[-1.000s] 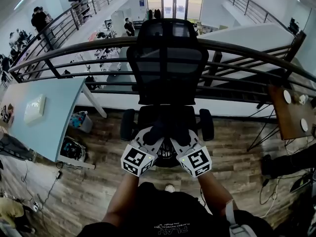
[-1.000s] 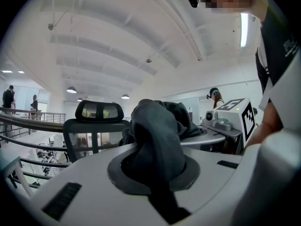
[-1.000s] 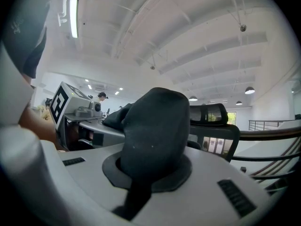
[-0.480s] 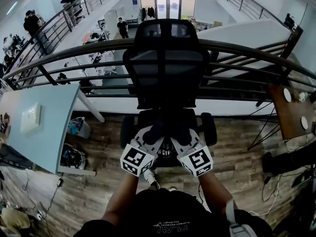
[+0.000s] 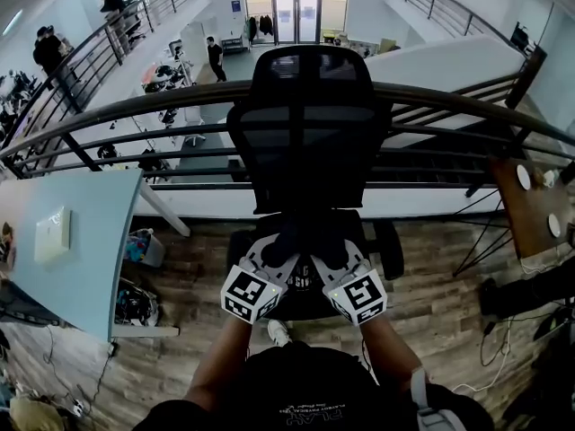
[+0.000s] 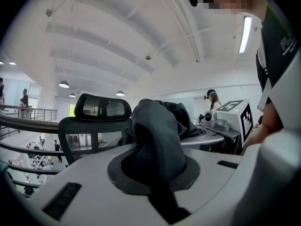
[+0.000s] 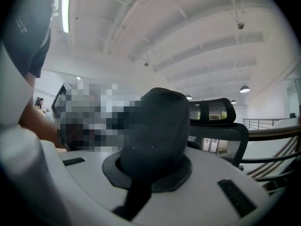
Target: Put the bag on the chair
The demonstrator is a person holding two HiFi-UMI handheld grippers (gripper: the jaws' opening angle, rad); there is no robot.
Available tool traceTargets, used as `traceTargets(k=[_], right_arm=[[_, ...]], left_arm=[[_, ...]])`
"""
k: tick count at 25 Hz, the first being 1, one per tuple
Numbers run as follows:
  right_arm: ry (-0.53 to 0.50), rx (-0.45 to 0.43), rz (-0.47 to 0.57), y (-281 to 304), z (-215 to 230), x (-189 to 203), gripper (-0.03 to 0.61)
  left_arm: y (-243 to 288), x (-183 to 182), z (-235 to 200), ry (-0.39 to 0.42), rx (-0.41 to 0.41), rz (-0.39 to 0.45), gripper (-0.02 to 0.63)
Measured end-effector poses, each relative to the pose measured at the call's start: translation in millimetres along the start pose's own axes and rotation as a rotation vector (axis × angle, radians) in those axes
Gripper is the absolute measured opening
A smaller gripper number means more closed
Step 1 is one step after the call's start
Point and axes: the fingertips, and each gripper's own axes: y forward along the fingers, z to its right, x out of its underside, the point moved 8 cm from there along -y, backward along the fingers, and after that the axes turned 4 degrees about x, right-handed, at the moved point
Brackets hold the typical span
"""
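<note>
Now the left gripper point(image 5: 269, 257) and the right gripper point(image 5: 340, 257) each pinch a fold of the dark bag point(image 6: 157, 131) in narrow jaws, with the chair point(image 5: 301, 124) just ahead, so one early release could, I think, tip it off the seat.

Black railing point(image 5: 162, 100), blue table point(image 5: 99, 250) (left side)
</note>
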Motion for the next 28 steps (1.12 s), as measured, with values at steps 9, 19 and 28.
traceTargets(k=[9, 19, 28], right_arm=[[0.017, 0.056, -0.014, 35, -1, -2, 0.041], [0.027, 0.038, -0.032, 66, 17, 2, 0.041], [0.031, -0.032, -0.076, 94, 56, 20, 0.041]], left_arm=[[2, 0, -43, 0.019, 0.069, 0.001, 0.055], [19, 4, -76, 0.019, 0.054, 0.008, 0.055], [54, 18, -99, -0.028, 0.014, -0.026, 0.055]])
